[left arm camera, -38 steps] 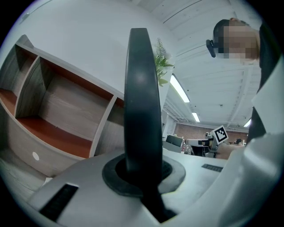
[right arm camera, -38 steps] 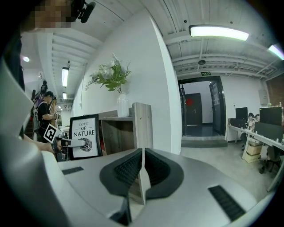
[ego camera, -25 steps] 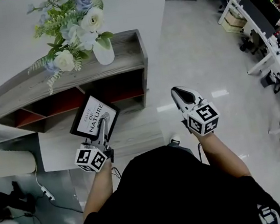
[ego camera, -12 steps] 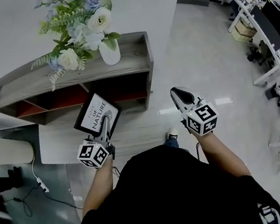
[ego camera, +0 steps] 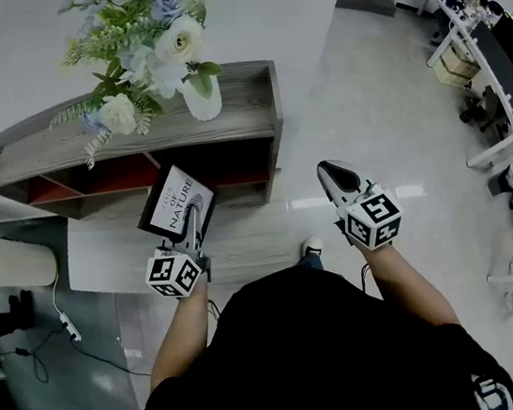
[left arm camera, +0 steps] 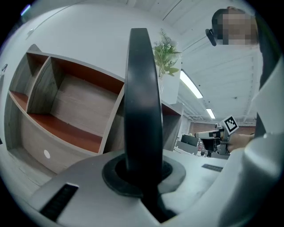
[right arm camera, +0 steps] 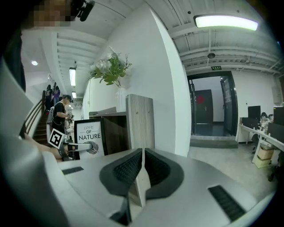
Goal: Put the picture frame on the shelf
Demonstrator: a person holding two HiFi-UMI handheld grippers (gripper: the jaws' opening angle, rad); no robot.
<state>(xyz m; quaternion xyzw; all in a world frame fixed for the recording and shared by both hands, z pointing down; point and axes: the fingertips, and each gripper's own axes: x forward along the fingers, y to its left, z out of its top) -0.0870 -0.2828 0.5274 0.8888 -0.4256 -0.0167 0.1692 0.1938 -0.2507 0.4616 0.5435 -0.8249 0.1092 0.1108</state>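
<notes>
Clamped edge-on in the fingers of the left gripper (ego camera: 189, 226), the picture frame (ego camera: 172, 202) has dipped nearer the shelf (ego camera: 241, 92) opening — placement looks close — while the right gripper (ego camera: 332, 173) hangs aside, fingers together, empty.

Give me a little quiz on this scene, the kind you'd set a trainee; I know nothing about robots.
1. Which gripper grips the picture frame?
2. True or false: the flower vase stands on the floor.
3. The right gripper is: A) wide open; B) shut and empty; C) shut on a cup.
Key: 1. The left gripper, shut on the frame's edge. 2. False: it stands on top of the shelf. 3. B.
</notes>
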